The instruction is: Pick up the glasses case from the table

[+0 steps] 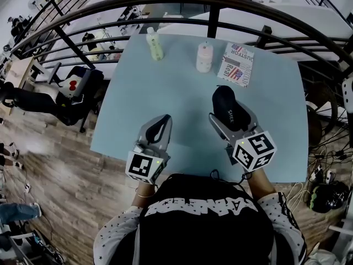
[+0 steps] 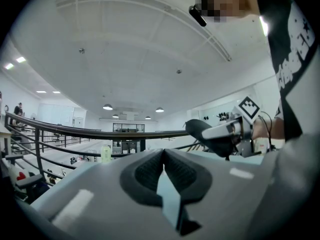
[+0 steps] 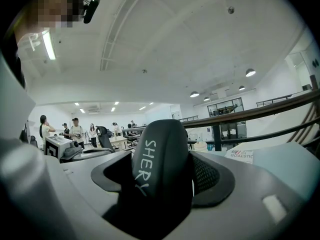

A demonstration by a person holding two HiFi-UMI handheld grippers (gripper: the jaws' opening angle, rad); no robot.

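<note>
The black glasses case (image 1: 225, 107) with white lettering is clamped in my right gripper (image 1: 227, 115), held above the pale blue table (image 1: 165, 93). In the right gripper view the glasses case (image 3: 160, 169) fills the space between the jaws and points upward. The left gripper view shows the glasses case (image 2: 200, 130) at the right, raised off the table. My left gripper (image 1: 160, 127) hovers over the table's near left part, shut with nothing in it; its pads (image 2: 145, 173) meet in the left gripper view.
At the table's far side stand a pale green bottle (image 1: 155, 43), a white-pink bottle (image 1: 204, 57) and a printed box (image 1: 237, 64). A dark metal railing (image 1: 209, 4) curves behind the table. A wheeled chair (image 1: 71, 95) sits on the wooden floor at the left.
</note>
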